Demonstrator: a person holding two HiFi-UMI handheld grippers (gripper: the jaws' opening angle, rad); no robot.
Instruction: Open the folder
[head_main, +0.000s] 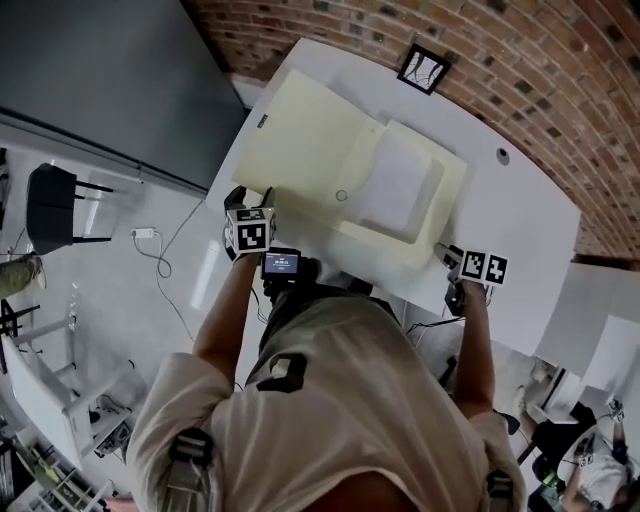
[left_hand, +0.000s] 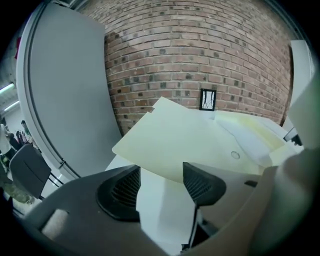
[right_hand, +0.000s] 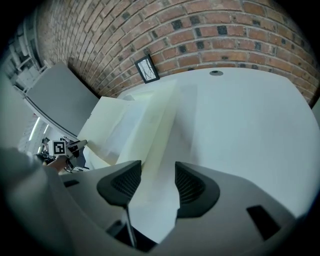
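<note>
Both forearms are stretched up the head view from the person at the bottom, the left arm (head_main: 222, 315) towards the middle left and the right arm (head_main: 478, 345) towards the middle right. The left hand-held gripper (left_hand: 162, 175) is tilted down at the near edge of the bench (head_main: 525, 210). Its jaws are held wide apart with only bench surface between them, and the raised cover's edge is seen just beyond the tips. The right hand-held gripper (right_hand: 157, 172) is pointed steeply down, jaws parted, over the lower right corner of the folder (head_main: 305, 145), and no pinching is seen. The cream folder is spread open in the upper middle, with white paper (head_main: 398, 185) in its right half
</note>
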